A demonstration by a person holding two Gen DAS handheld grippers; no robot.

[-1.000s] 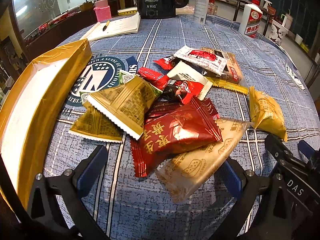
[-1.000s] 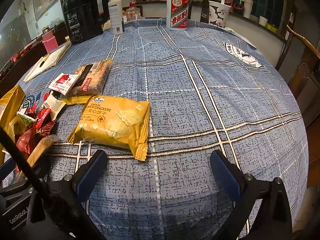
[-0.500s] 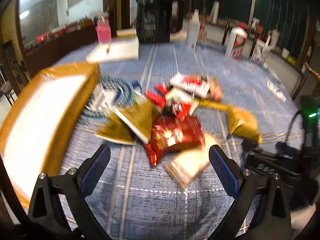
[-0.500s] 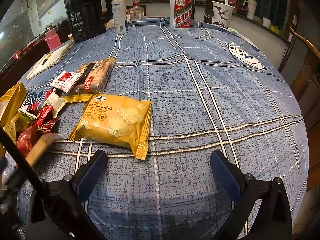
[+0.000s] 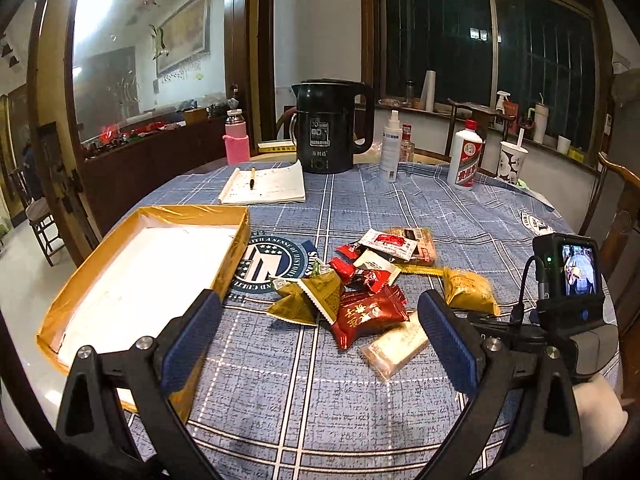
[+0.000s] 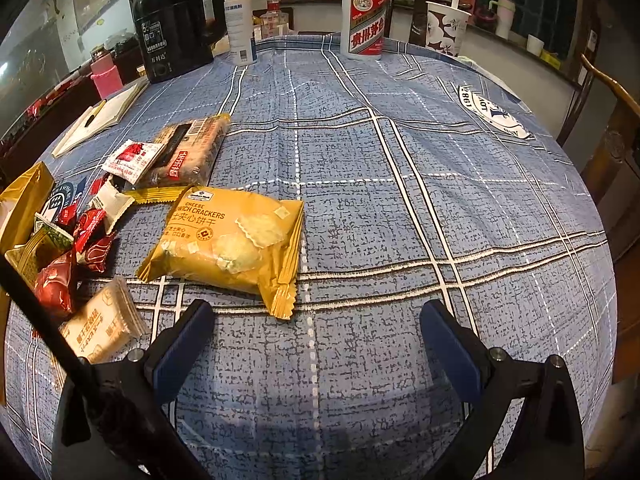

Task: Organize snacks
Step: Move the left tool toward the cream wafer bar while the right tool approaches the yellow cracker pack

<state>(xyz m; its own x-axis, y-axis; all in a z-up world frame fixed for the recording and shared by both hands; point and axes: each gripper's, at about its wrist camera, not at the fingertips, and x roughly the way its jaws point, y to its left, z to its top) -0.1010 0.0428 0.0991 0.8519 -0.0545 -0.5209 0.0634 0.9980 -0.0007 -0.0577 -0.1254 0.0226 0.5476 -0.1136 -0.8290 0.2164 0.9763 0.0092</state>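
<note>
A heap of snack packets lies mid-table: a big red packet (image 5: 370, 314), gold triangular packets (image 5: 316, 294), a pale biscuit pack (image 5: 394, 346) and a yellow cracker bag (image 5: 468, 292). A gold-rimmed box (image 5: 232, 250) with a white inside sits to their left. My left gripper (image 5: 316, 346) hangs open, raised above the table, nothing between its fingers. In the right wrist view the yellow cracker bag (image 6: 232, 240) lies just ahead of my right gripper (image 6: 316, 344), which is open and holds nothing. The biscuit pack (image 6: 100, 326) lies at its left.
At the far side stand a black kettle (image 5: 330, 128), a notebook with a pen (image 5: 264, 188), a pink bottle (image 5: 236, 142), a spray bottle (image 5: 391, 148), a white liquor bottle (image 5: 466, 156) and a paper cup (image 5: 512, 162). A wooden chair (image 6: 612, 120) stands at the right table edge.
My left gripper has lifted and pulled back, so the packets look smaller and the whole box shows. The right gripper has moved slightly closer to the cracker bag.
</note>
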